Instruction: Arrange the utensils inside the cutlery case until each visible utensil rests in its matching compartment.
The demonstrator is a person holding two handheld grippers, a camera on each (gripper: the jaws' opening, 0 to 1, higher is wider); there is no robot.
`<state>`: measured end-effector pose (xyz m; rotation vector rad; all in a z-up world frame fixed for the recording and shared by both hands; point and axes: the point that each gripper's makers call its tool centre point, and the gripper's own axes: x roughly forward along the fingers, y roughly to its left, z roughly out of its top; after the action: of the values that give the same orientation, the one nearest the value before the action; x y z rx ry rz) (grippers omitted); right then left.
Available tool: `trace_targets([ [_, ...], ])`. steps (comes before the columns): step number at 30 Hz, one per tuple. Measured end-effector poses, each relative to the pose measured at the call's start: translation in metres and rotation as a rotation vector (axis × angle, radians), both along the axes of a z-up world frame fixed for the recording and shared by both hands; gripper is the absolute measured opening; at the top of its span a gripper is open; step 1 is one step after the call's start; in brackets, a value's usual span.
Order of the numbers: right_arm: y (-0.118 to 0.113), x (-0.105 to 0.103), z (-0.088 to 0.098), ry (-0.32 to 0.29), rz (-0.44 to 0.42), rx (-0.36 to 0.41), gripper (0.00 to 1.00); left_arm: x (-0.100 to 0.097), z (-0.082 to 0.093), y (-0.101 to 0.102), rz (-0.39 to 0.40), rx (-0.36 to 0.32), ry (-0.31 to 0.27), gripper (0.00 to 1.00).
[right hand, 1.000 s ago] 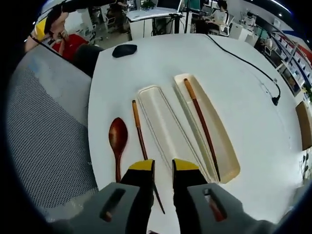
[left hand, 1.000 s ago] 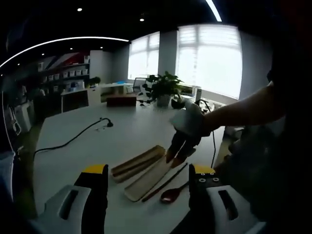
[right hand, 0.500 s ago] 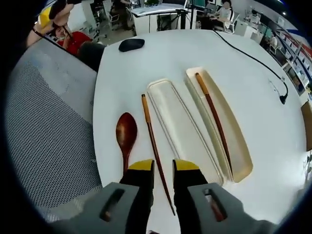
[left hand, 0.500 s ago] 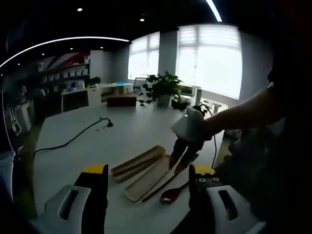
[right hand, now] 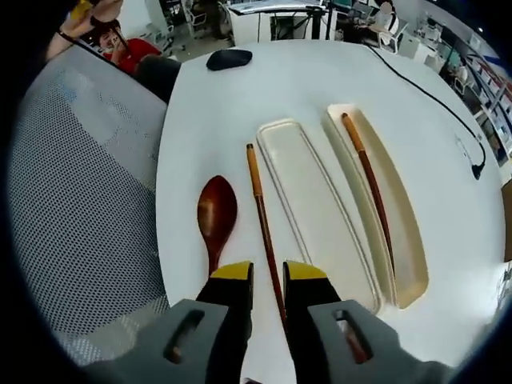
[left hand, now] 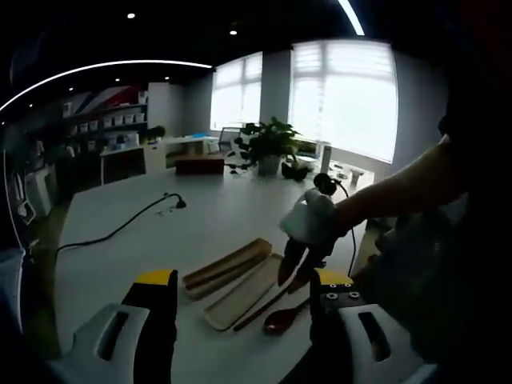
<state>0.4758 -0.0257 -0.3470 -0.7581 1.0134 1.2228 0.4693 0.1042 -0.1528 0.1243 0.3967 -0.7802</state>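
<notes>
On the white table [right hand: 208, 120] lie a dark red wooden spoon [right hand: 217, 220] and a loose chopstick [right hand: 261, 220]. Beside them rest the two cream halves of the cutlery case: a bare shallow half [right hand: 316, 212] and a deeper half [right hand: 412, 240] holding a second chopstick [right hand: 370, 180]. My right gripper [right hand: 269, 274] hovers over the loose chopstick's near end, jaws a narrow gap apart with the stick running between them. In the left gripper view, my left gripper [left hand: 244, 280] stands wide open short of the case [left hand: 226, 264] and spoon [left hand: 280, 320], while the right gripper [left hand: 293, 278] reaches down from the right.
A black computer mouse [right hand: 229, 58] lies at the table's far end and a black cable [right hand: 424, 88] runs across its right side. A grey mesh chair [right hand: 72, 200] stands along the left edge. A potted plant [left hand: 268, 144] sits at the far end.
The right gripper has moved along the table and come over the loose chopstick, whose end now sits between its jaws. The left gripper has stayed put.
</notes>
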Motion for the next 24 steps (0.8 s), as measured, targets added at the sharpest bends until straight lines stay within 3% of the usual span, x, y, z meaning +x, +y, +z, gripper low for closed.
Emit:
trace_targets([
  [24,0.007,0.003,-0.014,-0.009,0.091,-0.093,0.1,-0.001,0.0,-0.001,-0.007,-0.002,0.002,0.69],
])
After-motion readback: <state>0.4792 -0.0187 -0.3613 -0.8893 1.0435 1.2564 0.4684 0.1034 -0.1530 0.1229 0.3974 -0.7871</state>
